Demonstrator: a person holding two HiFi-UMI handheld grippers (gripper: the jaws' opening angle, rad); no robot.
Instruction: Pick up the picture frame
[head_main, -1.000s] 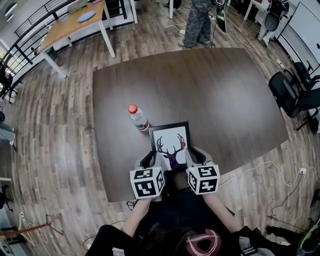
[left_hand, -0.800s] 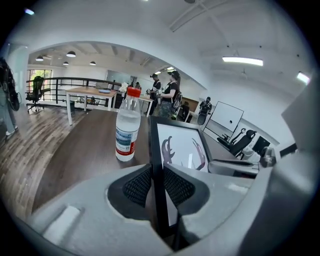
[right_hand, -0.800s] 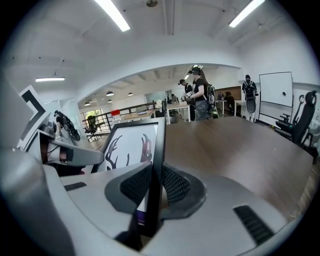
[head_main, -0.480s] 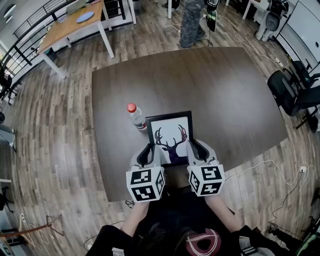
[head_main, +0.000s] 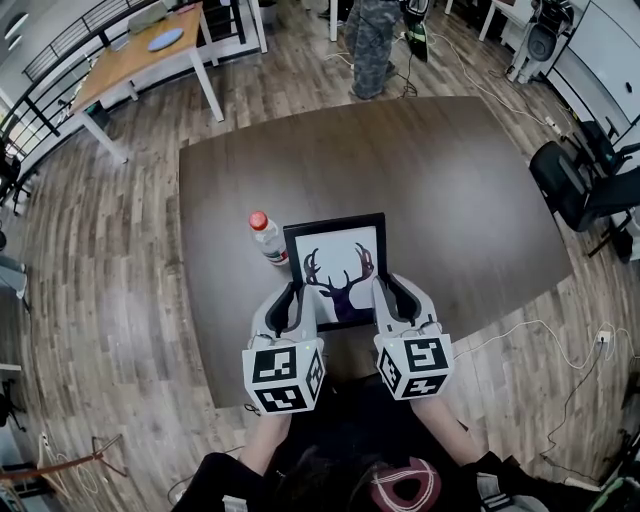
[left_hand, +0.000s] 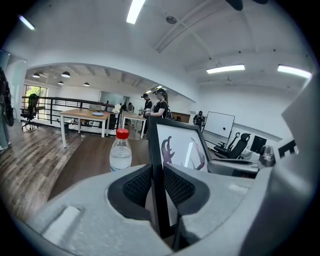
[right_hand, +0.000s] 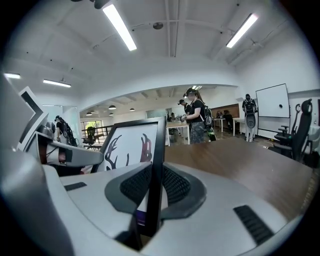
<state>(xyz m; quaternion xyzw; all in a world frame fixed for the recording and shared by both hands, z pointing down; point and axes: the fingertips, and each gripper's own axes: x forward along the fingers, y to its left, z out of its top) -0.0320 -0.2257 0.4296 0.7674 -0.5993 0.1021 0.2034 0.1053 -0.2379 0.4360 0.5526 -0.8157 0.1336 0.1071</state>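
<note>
Up from a second ago, the picture frame (head_main: 335, 265) sits higher over the bench (head_main: 450, 180) beside the bottle (head_main: 266, 238); my left tool (head_main: 287, 305) and right tool (head_main: 393, 297) each clamp one side edge.

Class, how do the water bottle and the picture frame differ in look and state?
The water bottle is clear and round with a red cap; the picture frame is flat, black-edged, showing antlers. The water bottle stands free, untouched; the picture frame is gripped by the left gripper and right gripper. Both are over the table.
</note>
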